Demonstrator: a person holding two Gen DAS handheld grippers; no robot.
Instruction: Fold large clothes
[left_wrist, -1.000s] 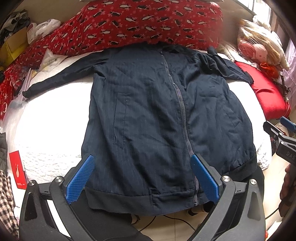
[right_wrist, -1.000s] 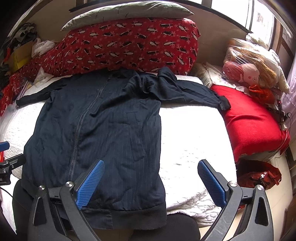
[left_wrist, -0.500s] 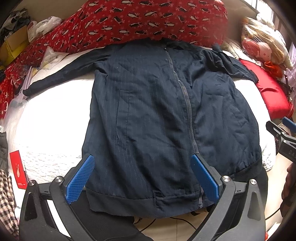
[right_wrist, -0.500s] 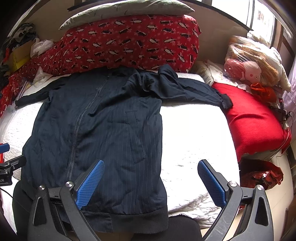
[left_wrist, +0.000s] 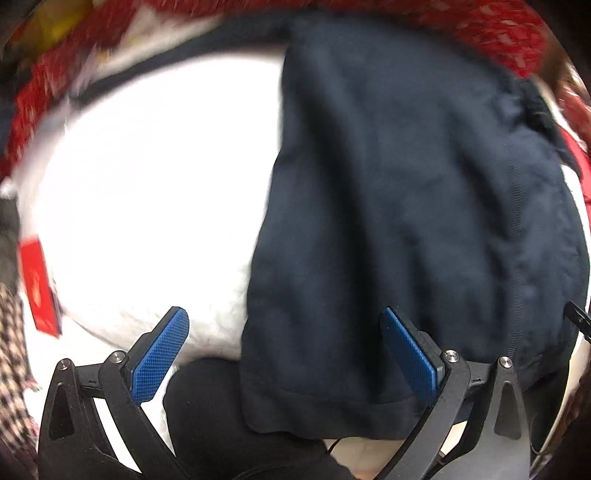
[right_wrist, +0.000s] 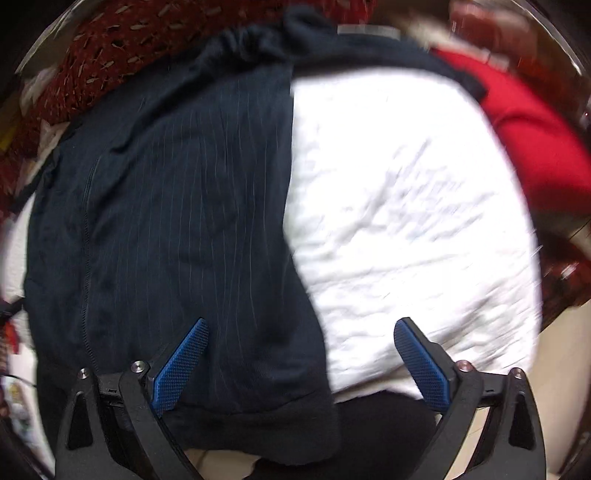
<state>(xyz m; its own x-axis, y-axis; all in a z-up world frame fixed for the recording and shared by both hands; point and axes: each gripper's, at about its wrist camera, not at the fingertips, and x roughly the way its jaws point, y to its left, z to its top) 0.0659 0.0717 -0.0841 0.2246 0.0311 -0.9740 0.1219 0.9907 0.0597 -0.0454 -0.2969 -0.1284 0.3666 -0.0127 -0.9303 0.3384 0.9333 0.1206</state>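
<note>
Covering most of both views was the bed, its white quilted cover rumpled into soft creases, with red patterned bedding heaped along the far edge and a plain red cushion off to your right. Both pictures were smeared by motion, so the clutter around the bed's edges could not be made out. Your dark navy jacket lay flat on the cover, front up, a fine pale pinstripe running down its length, the zip a straight ridged line, and a wide ribbed hem draped over the near edge of the bed. A small red card sat at the left edge of the cover. Your left gripper had its jaws spread wide over the hem's left corner, gripping nothing; its blue pads were finely cross-hatched. Your right gripper was likewise spread wide and empty, straddling the jacket's right edge.
</note>
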